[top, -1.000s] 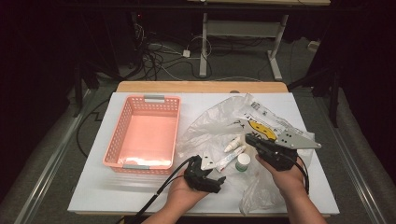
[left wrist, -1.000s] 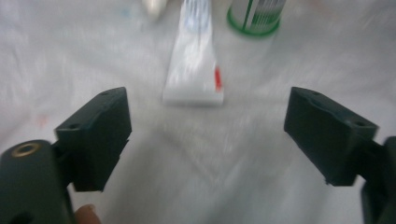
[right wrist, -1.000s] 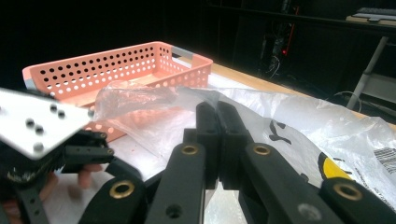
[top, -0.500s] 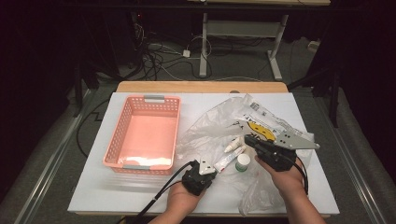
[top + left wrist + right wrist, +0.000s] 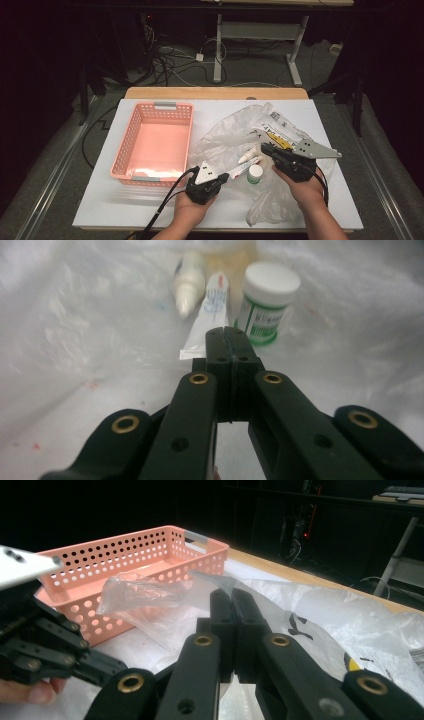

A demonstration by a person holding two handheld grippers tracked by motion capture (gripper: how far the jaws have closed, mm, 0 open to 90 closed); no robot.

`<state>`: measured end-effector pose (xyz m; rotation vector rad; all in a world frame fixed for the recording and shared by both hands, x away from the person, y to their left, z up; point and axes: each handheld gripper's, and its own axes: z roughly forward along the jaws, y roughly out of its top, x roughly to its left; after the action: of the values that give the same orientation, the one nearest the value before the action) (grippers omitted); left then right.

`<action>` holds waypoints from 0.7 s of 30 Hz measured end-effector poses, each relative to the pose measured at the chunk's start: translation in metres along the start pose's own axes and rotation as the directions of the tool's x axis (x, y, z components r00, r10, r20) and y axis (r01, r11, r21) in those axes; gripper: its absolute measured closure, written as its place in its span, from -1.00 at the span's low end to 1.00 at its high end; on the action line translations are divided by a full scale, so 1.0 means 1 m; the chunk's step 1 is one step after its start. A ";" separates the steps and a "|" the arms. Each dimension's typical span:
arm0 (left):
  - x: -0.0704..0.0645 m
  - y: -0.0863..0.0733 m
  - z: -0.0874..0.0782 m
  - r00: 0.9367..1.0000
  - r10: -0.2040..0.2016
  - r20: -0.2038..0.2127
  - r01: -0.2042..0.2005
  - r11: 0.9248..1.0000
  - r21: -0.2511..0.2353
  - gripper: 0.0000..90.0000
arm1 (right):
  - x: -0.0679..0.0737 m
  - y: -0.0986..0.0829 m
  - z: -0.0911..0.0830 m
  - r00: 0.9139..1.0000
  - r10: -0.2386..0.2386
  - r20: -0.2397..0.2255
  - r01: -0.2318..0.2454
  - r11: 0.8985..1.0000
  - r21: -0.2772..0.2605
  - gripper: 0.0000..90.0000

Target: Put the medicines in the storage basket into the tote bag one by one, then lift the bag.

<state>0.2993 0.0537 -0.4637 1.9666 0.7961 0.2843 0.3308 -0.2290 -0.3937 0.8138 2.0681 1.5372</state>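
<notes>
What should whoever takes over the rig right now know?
Left gripper: jaws shut, tips at the flat end of the tube; a grip on it can't be confirmed.
Right gripper: shut on the plastic bag, holding its edge up.
Tube, dropper bottle and white-capped jar lie together at the bag.
Pink basket: none of the three is in it.
Left, probably: move all three into the basket.

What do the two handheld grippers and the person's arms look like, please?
Both claws are black with brass-coloured rivets on their paired arms. The left gripper and right gripper each carry a grey three-cornered plate and trail a black cable. The forearms are bare, with no sleeves in view.
</notes>
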 end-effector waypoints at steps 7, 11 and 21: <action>0.001 0.016 -0.016 1.000 -0.001 -0.024 -0.001 0.995 -0.101 0.98 | 0.001 -0.001 0.000 1.000 0.004 0.000 -0.004 1.000 -0.002 1.00; 0.006 0.001 -0.008 0.999 -0.046 -0.021 0.046 0.999 0.017 0.93 | 0.000 0.000 -0.001 1.000 0.008 0.003 -0.008 1.000 -0.007 1.00; -0.007 -0.018 0.020 0.999 0.034 -0.038 -0.023 0.965 0.260 0.07 | 0.001 -0.002 0.003 1.000 0.001 0.001 -0.001 1.000 0.007 1.00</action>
<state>0.2964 0.0409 -0.4879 2.2254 0.8691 0.2492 0.3320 -0.2268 -0.3965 0.8179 2.0738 1.5311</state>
